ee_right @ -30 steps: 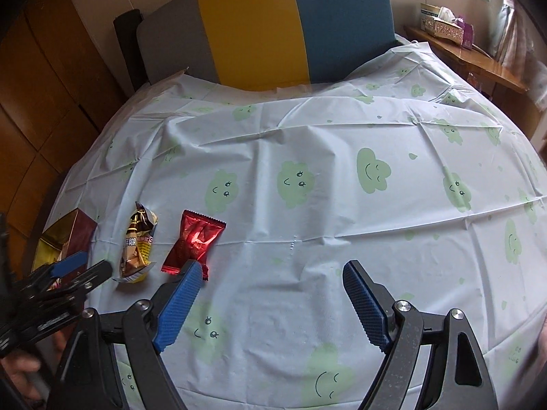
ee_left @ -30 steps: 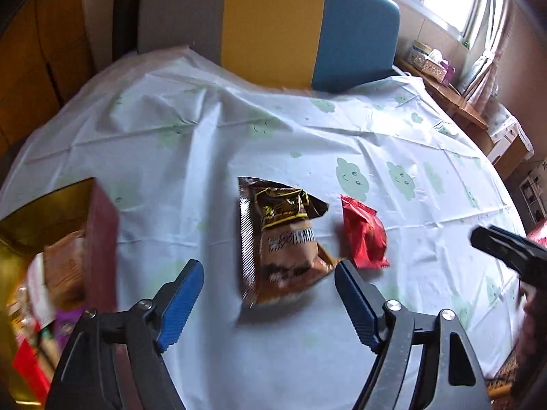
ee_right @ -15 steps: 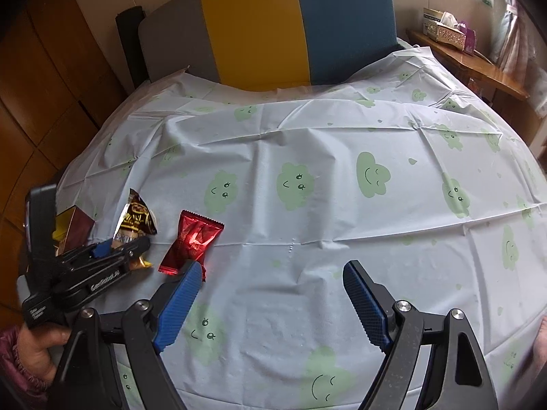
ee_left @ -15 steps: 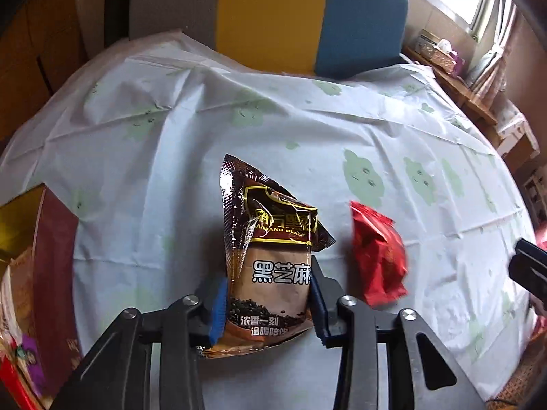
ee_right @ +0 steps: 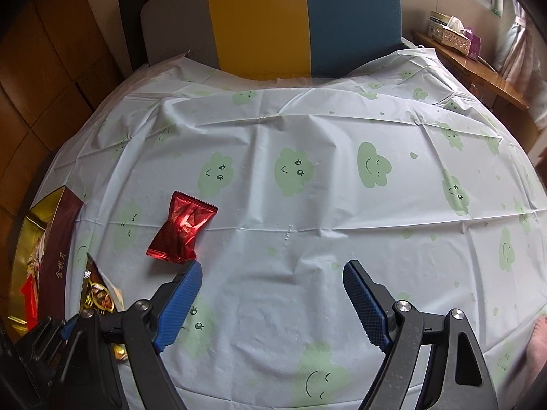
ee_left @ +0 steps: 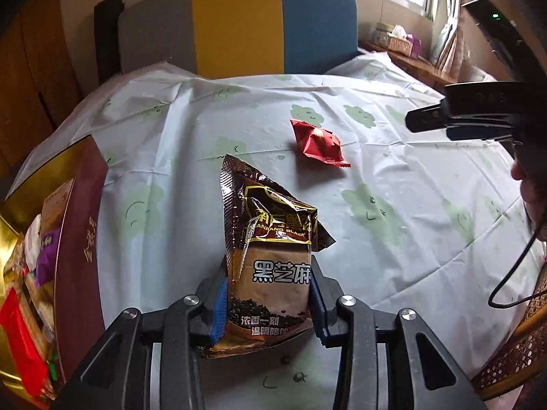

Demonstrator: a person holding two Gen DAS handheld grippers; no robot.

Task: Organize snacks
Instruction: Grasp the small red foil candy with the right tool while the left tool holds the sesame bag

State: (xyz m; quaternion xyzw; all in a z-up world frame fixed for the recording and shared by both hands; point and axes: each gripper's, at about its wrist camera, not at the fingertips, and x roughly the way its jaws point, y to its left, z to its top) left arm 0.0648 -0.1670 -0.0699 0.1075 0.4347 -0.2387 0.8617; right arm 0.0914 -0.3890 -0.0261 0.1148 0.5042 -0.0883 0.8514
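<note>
My left gripper [ee_left: 267, 282] is shut on the lower half of a brown sesame snack packet [ee_left: 273, 239], its blue pads pressing both sides. The packet stands tilted just above the cloud-print tablecloth [ee_left: 393, 239]. Close to its left is an open maroon and gold gift box [ee_left: 80, 239] holding several snacks. A red foil packet [ee_left: 319, 143] lies flat farther back on the cloth. In the right wrist view my right gripper [ee_right: 271, 268] hangs open over bare cloth, with the red packet [ee_right: 181, 229] just beyond its left finger. The brown packet [ee_right: 99, 294] and the box [ee_right: 59, 256] show at lower left.
A sofa back in grey, yellow and blue [ee_right: 259, 20] rises behind the table. A wooden shelf with a tissue box [ee_right: 448, 34] runs along the right wall. A wicker chair [ee_left: 512, 358] stands by the table's near right edge.
My left gripper went from wide open around the brown packet to shut on it. It then carried the packet left, nearer the box. The right gripper stayed put.
</note>
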